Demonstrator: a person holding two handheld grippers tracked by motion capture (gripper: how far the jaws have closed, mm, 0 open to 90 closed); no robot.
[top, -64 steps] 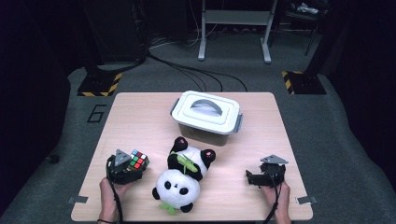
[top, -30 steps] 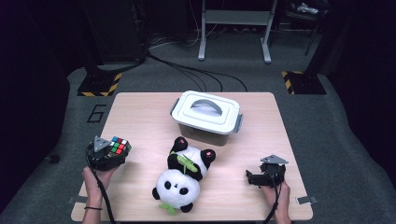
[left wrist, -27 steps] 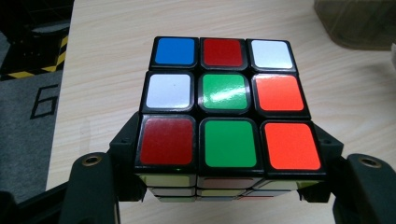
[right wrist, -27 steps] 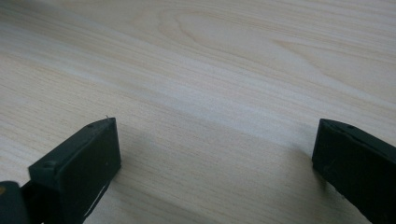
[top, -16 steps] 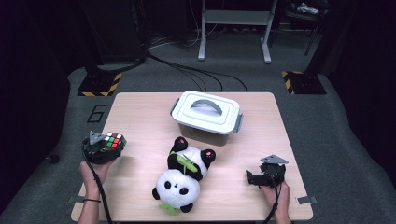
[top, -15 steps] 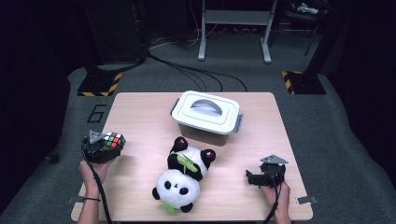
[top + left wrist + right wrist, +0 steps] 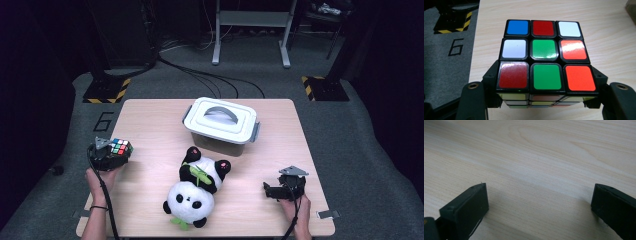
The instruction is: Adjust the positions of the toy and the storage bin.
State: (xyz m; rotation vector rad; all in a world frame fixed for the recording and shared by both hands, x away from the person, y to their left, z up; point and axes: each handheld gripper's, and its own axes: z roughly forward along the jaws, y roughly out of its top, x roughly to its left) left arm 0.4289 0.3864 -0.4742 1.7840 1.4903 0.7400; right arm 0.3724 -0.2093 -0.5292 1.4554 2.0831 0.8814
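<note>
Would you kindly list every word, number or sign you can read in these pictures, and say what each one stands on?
"6": a black numeral on the grey floor left of the table, also clear in the left gripper view.
Yellow-and-black hazard stripes, no text: on base plates on the floor.
No readable text on the puzzle cube, the storage box or the panda.

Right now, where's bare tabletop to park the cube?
Free: the far-left stretch of the table beside the lidded bin, and the strip between the cube and the plush panda. Also right of the bin. Crowded: centre, where the panda nearly meets the bin.
</note>
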